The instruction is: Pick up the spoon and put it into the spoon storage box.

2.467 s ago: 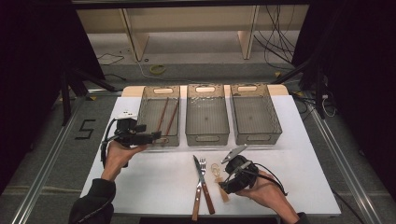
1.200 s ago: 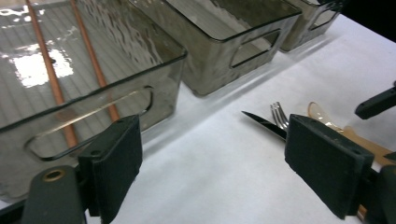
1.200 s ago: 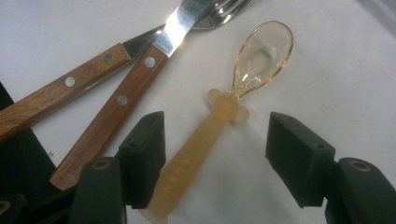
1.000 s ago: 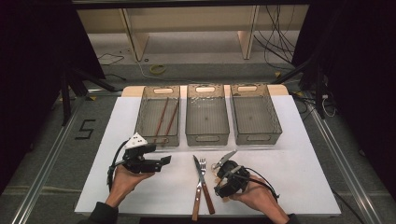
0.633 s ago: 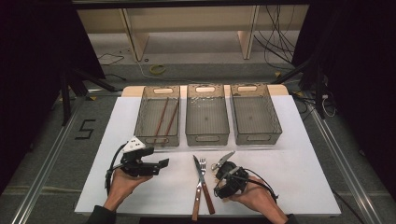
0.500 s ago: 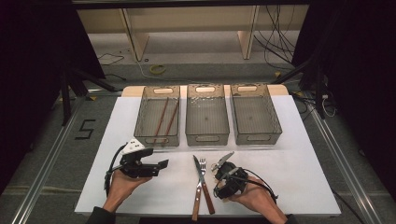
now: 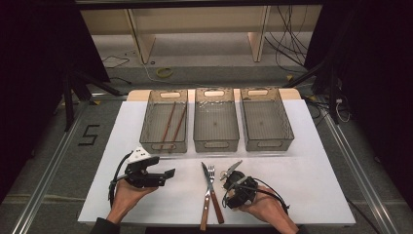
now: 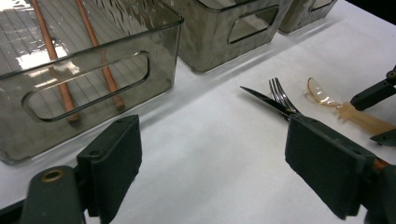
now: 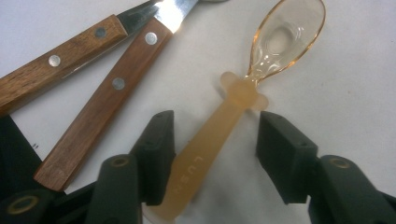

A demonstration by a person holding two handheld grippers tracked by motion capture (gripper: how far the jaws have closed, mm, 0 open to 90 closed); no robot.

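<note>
Right gripper straddles the amber spoon handle lying on the white table, jaws just closing in, pads not yet pressing. Handle runs straight along the jaws (bowl away). Left gripper hangs released, farther off.
</note>
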